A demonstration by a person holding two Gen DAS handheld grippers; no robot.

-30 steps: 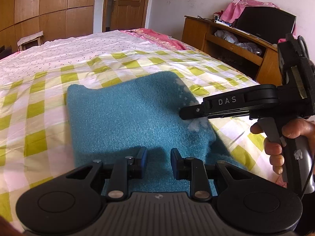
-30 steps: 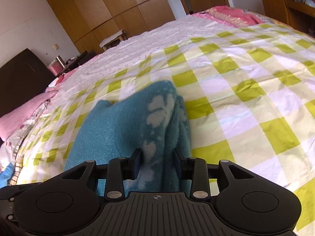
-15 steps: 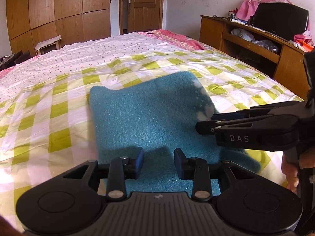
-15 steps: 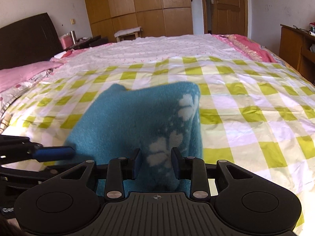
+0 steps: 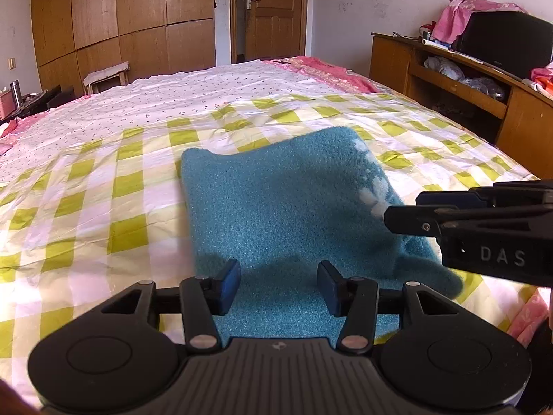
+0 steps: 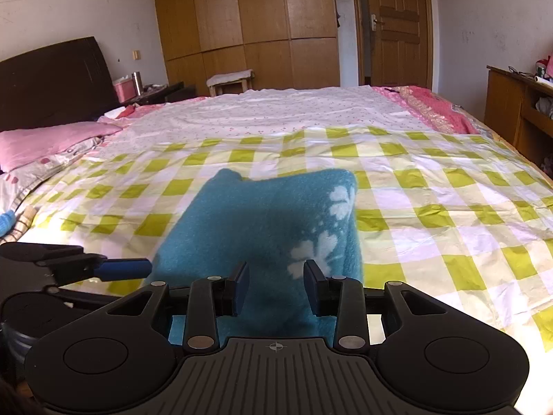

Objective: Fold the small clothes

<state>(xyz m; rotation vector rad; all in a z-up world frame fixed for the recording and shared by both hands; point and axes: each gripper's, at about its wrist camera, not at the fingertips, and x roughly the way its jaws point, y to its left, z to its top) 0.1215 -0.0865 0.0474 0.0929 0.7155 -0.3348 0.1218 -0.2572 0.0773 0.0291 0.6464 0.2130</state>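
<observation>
A teal fleece garment (image 5: 287,200) with white flower marks along its right edge lies folded flat on the green-checked sheet (image 5: 103,190). My left gripper (image 5: 278,276) hovers over the garment's near edge. Its jaws are opening, and nothing is pinched between the blue pads. My right gripper (image 5: 402,209) comes in from the right with its tips at the garment's right edge. In the right wrist view the garment (image 6: 255,221) shows between the pads of the right gripper (image 6: 276,276). Those jaws are opening and the pads do not press the cloth. The left gripper's blue fingertip (image 6: 124,268) shows at the left.
The bed runs far back, with a floral sheet (image 5: 207,86) beyond the checked one. A wooden desk (image 5: 449,79) with a black screen (image 5: 501,38) stands along the right. Pink pillows (image 6: 45,145) and a dark headboard (image 6: 52,76) lie at the left.
The left jaws have spread wider. The right gripper has drawn back to the right off the garment and rolled level. The garment stays flat on the sheet.
</observation>
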